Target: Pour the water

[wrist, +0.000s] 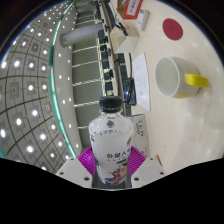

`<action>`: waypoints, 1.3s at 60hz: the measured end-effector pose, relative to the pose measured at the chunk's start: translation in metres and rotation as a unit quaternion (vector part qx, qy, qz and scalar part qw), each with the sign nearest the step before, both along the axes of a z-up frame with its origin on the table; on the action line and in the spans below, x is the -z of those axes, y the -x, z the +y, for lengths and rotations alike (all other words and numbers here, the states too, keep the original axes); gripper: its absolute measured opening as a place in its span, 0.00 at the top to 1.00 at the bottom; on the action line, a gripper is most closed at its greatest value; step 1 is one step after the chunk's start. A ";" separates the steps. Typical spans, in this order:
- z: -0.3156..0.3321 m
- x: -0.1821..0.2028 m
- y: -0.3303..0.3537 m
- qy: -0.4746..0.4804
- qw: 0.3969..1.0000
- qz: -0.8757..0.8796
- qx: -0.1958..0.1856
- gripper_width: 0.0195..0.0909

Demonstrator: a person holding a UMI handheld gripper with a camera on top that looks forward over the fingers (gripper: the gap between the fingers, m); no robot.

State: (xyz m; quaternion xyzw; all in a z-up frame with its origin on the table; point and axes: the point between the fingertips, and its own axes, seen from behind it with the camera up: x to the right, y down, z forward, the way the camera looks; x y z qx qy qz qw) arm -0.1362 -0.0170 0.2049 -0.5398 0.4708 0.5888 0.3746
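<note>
Jaws clamped on a capped water bottle point(111, 140), the gripper point(111, 172) holds it aloft, tilted, near a yellow mug point(176, 78) on the table point(150, 50), pouring not yet begun.

Bright ceiling lights, strong fisheye bending, perhaps slight blur.

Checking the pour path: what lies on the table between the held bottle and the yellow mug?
In the gripper view, bare white table lies between the bottle, held in the gripper, and the yellow mug; nothing stands there.
</note>
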 end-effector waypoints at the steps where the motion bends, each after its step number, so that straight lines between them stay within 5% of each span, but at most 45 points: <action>1: 0.003 0.003 -0.004 0.002 1.000 0.014 0.002 0.74; 27: 0.006 0.037 -0.034 0.049 0.987 0.154 -0.009 0.73; 41: 0.010 -0.012 -0.048 -0.020 0.996 -0.077 -0.048 0.73; 56: 0.013 -0.066 -0.172 -0.086 0.898 -0.432 0.009 0.73; 66: 0.021 -0.031 -0.257 -0.061 0.777 -0.626 0.026 0.73; 78: 0.025 0.062 -0.308 -0.014 0.671 -0.741 -0.013 0.73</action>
